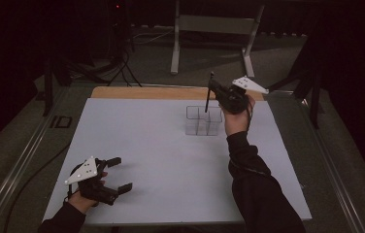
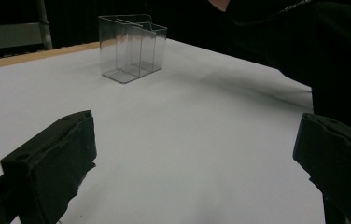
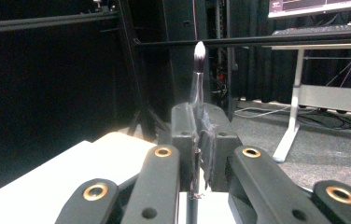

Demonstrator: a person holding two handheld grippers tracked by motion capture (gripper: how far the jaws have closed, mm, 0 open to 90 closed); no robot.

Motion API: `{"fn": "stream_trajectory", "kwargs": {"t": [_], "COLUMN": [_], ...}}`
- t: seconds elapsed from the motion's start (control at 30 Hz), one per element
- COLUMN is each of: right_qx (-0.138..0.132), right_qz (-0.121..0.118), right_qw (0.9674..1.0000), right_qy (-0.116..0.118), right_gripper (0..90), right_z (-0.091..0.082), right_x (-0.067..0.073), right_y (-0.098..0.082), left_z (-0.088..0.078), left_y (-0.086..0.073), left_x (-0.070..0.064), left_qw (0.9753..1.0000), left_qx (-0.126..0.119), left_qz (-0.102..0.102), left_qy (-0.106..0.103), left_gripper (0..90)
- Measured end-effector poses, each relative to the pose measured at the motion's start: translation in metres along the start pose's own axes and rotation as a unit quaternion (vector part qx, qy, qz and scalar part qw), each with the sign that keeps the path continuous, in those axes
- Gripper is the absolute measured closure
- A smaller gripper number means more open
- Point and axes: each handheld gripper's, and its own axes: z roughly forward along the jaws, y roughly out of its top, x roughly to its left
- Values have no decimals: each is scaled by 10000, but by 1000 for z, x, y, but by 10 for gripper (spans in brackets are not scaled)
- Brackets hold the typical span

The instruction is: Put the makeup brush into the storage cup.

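The left gripper [image 1: 116,174] rests released, far from the clear plastic divided holder [image 1: 204,120], while the right gripper [image 3: 200,140] clenches a slim dark-handled makeup brush [image 3: 199,70] mid-handle — light, stiff, probably slippery — directly above that holder.

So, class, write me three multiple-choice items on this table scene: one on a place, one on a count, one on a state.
1. Where does the clear organizer stand?
A. far half of the table
B. near left corner
C. on the floor

2. How many compartments show in it?
A. one
B. two
C. five

3. What is the right tool doing?
A. resting open
B. shut on a brush
C. lying on the table

Key: A, it stands beyond mid-table; B, one divider splits it; B, its jaws clamp the brush upright above the organizer, while the left tool is open.
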Motion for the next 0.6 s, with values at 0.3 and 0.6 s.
{"fn": "stream_trajectory", "kwargs": {"t": [0.3,0.6], "right_qx": [218,506], "right_qz": [0,-96], "right_qw": [9998,9986], "right_qy": [-34,-97], "right_gripper": [845,844], "right_z": [11,19], "right_x": [-9,-13], "right_y": [-20,-34], "left_z": [0,0], "left_y": [0,-1], "left_x": [0,0], "left_qw": [10000,10000], "left_qx": [12,23], "left_qz": [-15,-16], "left_qy": [3,-6], "left_gripper": [7,7]}}
